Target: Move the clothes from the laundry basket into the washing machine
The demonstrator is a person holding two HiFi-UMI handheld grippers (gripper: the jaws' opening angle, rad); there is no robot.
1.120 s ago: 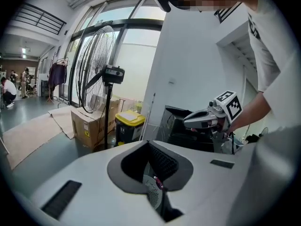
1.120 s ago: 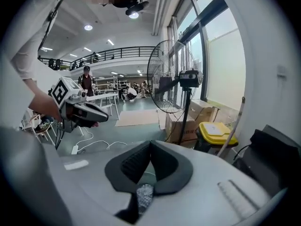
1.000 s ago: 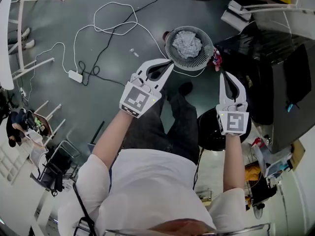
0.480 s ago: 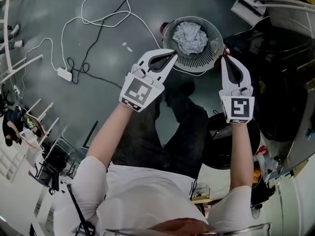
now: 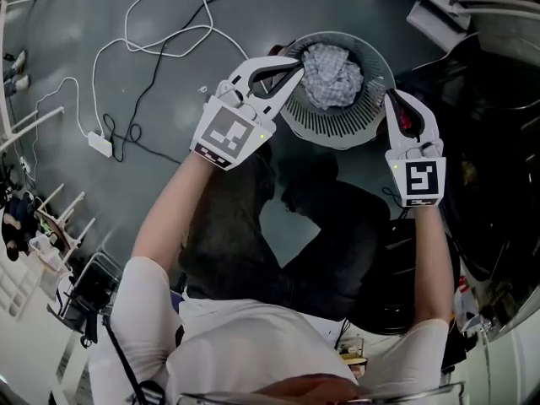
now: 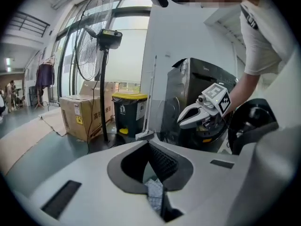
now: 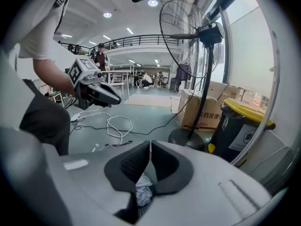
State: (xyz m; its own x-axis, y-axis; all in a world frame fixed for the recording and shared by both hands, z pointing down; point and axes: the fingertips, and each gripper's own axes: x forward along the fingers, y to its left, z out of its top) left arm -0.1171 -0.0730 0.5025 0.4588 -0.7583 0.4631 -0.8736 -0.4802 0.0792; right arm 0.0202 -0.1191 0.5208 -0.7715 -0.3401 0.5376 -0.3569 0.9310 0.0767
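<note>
Left gripper (image 5: 295,65), right gripper (image 5: 390,99) — basket (image 5: 337,130) between

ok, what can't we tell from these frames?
Load: head view shows only the top of the cloth bundle in the laundry basket; the rest lies under it.
Contact: head view, the left gripper tips overlap the rim; touching or above, can't tell.
Washing machine: left gripper view, the right gripper and arm cover its front; door state unclear.
Gripper views: own shut jaws block most of the basket.
</note>
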